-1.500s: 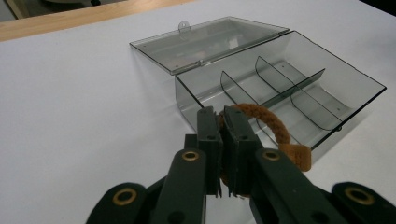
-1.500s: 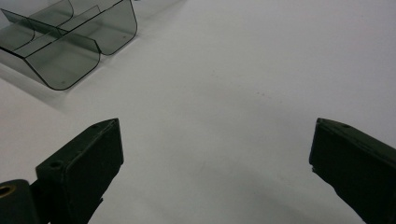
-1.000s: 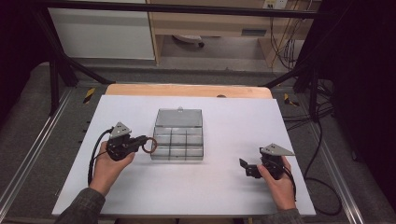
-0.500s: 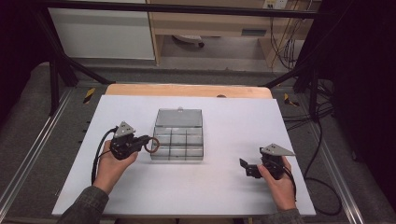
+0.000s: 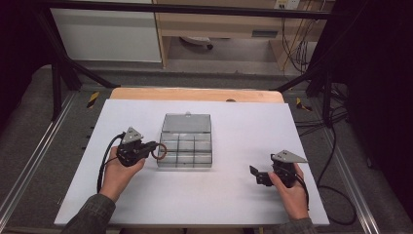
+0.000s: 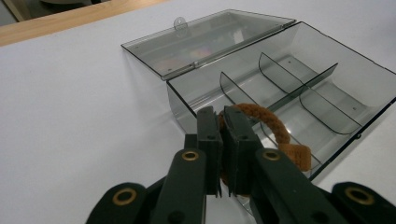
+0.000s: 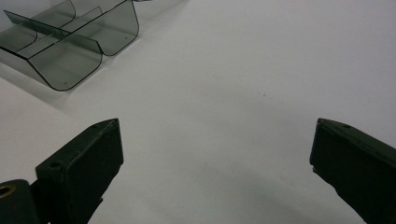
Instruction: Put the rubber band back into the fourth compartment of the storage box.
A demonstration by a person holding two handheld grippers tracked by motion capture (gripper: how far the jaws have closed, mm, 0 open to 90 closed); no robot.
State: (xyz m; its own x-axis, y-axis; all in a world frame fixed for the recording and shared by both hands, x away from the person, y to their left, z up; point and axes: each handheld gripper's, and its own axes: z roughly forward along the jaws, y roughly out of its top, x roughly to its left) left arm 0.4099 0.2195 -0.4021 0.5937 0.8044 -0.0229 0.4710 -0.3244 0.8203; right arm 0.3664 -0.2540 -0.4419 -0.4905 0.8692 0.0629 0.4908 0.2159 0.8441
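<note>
While its jaws pinch a brown hair tie [image 6: 275,128], the left gripper [image 6: 223,140] holds that loop over the near-left compartment of the clear divided box [image 5: 186,146], whose lid lies open behind. Well apart on the white table [image 5: 234,204], the right gripper [image 5: 256,174] rests with jaws wide.

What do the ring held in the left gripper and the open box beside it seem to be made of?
Ring: probably fabric-covered elastic, matte orange-brown, with a fuzzy ribbed surface and a thicker joint. Box: likely hard smoky-grey plastic, glossy and see-through, since its dividers and the table show through the walls.
</note>
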